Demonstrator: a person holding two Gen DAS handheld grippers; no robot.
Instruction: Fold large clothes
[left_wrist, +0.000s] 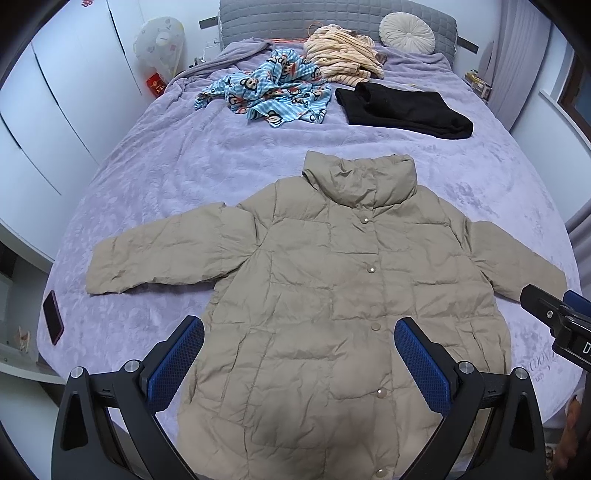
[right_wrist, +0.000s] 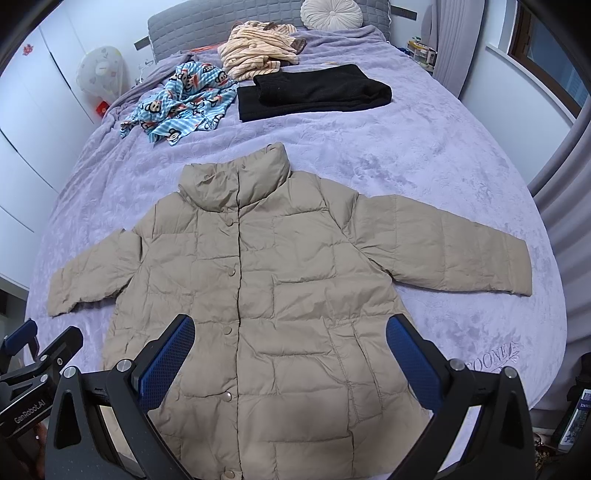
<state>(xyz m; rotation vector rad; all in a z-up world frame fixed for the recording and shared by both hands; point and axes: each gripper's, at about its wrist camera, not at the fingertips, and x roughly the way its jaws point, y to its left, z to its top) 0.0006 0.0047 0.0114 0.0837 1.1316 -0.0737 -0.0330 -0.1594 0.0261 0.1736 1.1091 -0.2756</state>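
Both tools (left_wrist: 299, 354) (right_wrist: 290, 350) wide open above jacket (left_wrist: 332, 295)

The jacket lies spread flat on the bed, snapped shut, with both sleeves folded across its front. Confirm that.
Not quite. The jacket lies flat on the bed, snapped shut, but both sleeves stretch out sideways, unfolded. The right wrist view shows it.
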